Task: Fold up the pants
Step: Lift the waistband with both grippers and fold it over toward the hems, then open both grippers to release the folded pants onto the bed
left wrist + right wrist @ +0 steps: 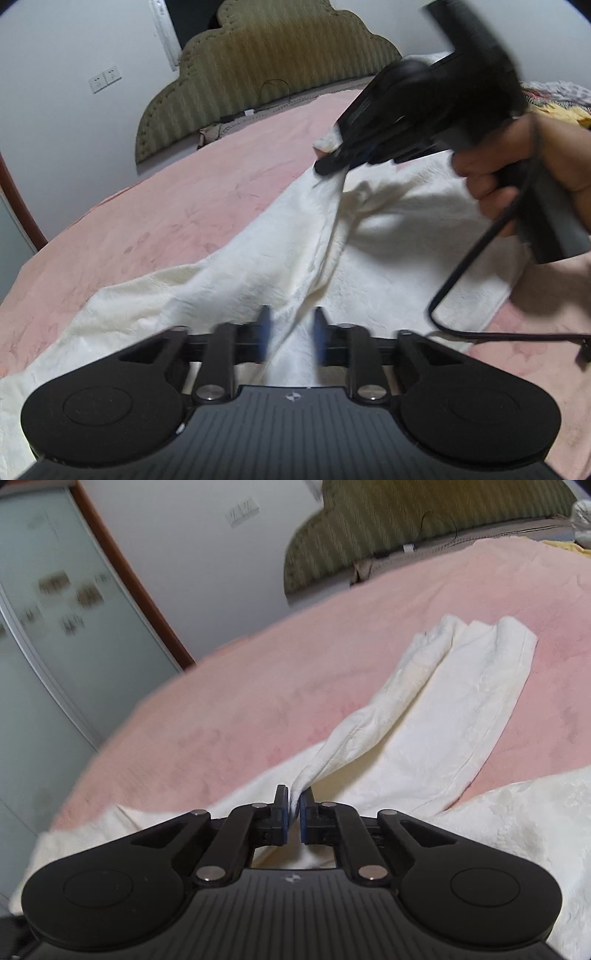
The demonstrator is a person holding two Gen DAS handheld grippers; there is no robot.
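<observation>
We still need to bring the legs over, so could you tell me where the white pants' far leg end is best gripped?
Probably the outer hem corner of the pants, approached from the bare pink blanket beside it: that leg lies flat, its edge is exposed, and nothing blocks that side.

Left gripper [291, 334] low over the white pants [236, 280] on the pink bedspread [177, 206]; a fabric ridge runs between its blue pads [264, 328], blur hides whether they pinch it. Right gripper [334, 162], in a hand [517, 166], has its tips clamped on a lifted fold.
</observation>
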